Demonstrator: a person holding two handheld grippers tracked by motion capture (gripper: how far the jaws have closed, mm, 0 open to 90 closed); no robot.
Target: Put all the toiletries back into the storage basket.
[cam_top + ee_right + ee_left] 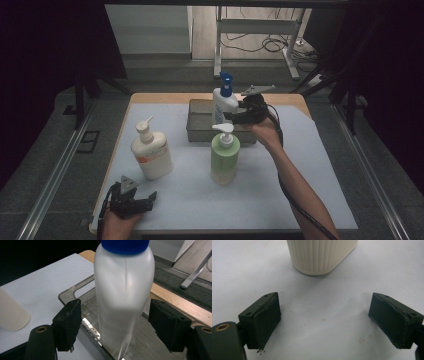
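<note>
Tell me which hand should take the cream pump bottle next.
Left. The left gripper is open just below the cream pump bottle; the right gripper stands open around the blue-capped bottle in the metal tray.

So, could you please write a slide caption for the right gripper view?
Right gripper open, fingers either side of the blue-capped white bottle standing in the metal tray.

A cream pump bottle [151, 152] and a green pump bottle [225, 157] stand well apart on the white table [310, 165]; cables [272, 45] lie on the floor beyond.
</note>
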